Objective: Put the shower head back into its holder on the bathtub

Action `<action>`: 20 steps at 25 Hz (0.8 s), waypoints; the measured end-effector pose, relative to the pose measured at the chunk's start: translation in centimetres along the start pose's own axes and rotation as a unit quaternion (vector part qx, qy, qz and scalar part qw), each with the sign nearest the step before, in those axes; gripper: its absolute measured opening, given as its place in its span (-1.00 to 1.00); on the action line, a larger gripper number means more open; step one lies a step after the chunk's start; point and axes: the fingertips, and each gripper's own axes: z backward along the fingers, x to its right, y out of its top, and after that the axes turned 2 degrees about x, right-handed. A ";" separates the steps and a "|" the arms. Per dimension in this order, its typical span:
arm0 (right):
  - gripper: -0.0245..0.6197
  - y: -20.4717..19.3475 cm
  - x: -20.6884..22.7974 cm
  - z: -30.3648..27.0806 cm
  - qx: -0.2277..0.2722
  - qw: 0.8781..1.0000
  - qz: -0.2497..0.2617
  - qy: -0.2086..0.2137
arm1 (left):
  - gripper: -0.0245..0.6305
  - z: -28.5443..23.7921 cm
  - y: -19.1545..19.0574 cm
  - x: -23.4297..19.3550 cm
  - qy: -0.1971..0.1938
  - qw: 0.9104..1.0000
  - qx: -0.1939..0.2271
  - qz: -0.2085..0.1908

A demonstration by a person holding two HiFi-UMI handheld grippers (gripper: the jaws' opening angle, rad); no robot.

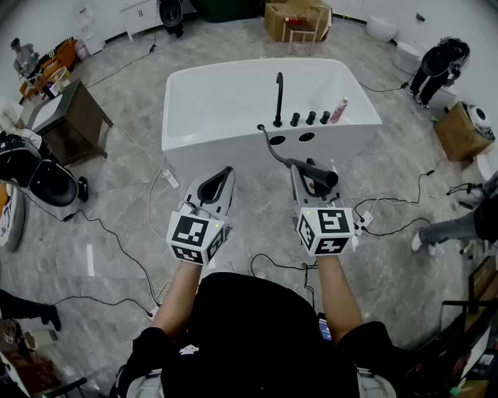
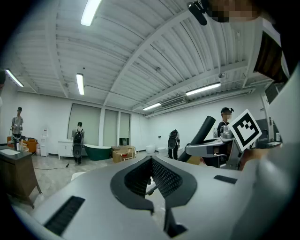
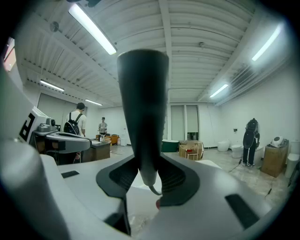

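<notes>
A white bathtub stands ahead of me in the head view. Its near deck carries a black faucet, three knobs and two dark openings. My right gripper is shut on the black shower head. Its hose curves back to the deck. In the right gripper view the shower head's handle stands upright between the pads of the right gripper. My left gripper hovers level beside it, shut with nothing in it. The left gripper view shows its jaws meeting at the tips.
A pink bottle stands on the tub deck at the right. Cables trail over the marble floor. A dark wooden table stands at the left, a cardboard box behind the tub, and a person at the right.
</notes>
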 end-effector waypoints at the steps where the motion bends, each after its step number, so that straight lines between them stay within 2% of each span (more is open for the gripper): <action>1: -0.50 -0.1 0.1 0.0 0.001 1.000 0.000 0.000 | -0.88 -0.1 -0.3 0.0 -0.001 1.000 0.004 -0.003; 14: -0.50 0.7 0.4 -0.6 0.016 1.000 -0.008 0.012 | -0.88 -0.6 -0.3 -0.1 0.002 1.000 0.010 -0.007; 20: -0.50 1.0 0.6 -2.8 0.029 0.999 -0.008 0.018 | -0.88 -2.7 -1.1 -1.4 -0.004 1.000 0.009 -0.005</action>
